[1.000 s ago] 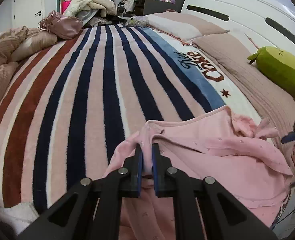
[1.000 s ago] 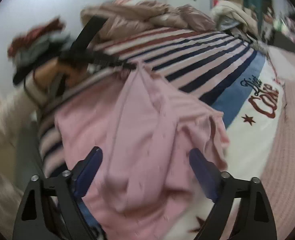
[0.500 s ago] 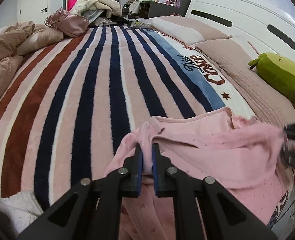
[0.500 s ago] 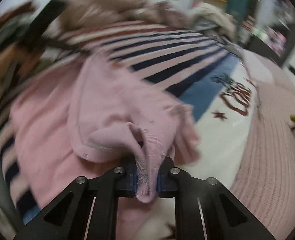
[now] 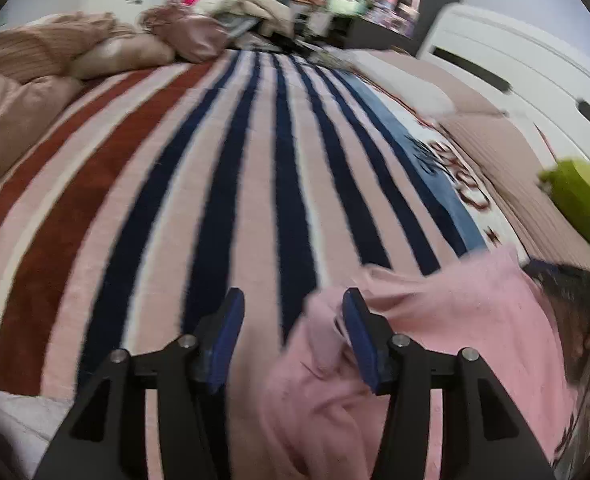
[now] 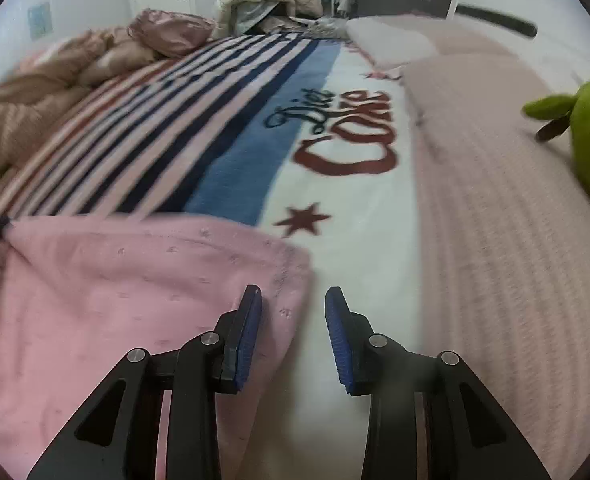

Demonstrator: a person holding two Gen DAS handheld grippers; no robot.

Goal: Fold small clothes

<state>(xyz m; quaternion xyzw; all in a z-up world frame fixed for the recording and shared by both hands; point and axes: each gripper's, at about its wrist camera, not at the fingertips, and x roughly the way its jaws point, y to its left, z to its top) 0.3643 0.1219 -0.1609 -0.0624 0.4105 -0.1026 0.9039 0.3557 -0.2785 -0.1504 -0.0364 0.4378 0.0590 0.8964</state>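
Pink garment [image 6: 135, 280], motion-blurred, lower part cut off by frame

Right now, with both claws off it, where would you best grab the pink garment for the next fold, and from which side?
Probably the rounded corner of the pink garment nearest the right claw, whose jaws are opening. Come from the white side of the blanket: there the edge lies free and flat, so one pad can slide under it.

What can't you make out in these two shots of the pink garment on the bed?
- Pink garment: its type and fold; the left wrist view is motion-blurred, the left gripper covers its near part.
- Its near edge: cut off at the bottom of the right wrist view, behind the right gripper.
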